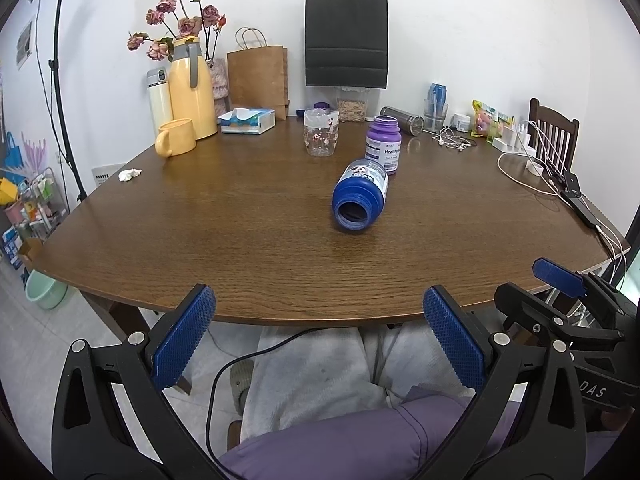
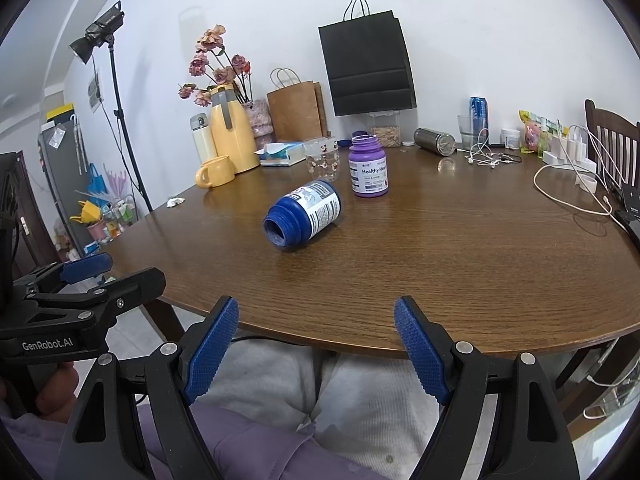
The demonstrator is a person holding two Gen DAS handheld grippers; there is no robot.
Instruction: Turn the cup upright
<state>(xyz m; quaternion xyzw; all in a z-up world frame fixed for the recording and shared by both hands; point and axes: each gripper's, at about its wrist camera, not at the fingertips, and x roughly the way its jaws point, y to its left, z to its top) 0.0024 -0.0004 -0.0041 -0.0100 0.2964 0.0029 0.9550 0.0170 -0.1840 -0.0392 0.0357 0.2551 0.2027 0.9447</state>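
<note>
A blue bottle-shaped cup (image 1: 360, 197) lies on its side on the brown table (image 1: 240, 240), its open mouth facing me; it also shows in the right wrist view (image 2: 303, 214). My left gripper (image 1: 319, 308) is open and empty, held off the table's near edge above my lap. My right gripper (image 2: 316, 318) is open and empty too, at the near edge; it also shows at the right of the left wrist view (image 1: 560, 280). Both grippers are well short of the blue cup.
A purple bottle (image 1: 383, 145) stands upright just behind the blue cup. A clear patterned glass (image 1: 321, 132), a yellow mug (image 1: 175, 137), a yellow thermos jug (image 1: 191, 88), a tissue box (image 1: 248, 121) and paper bags stand farther back. Cables (image 1: 532, 168) lie at the right edge.
</note>
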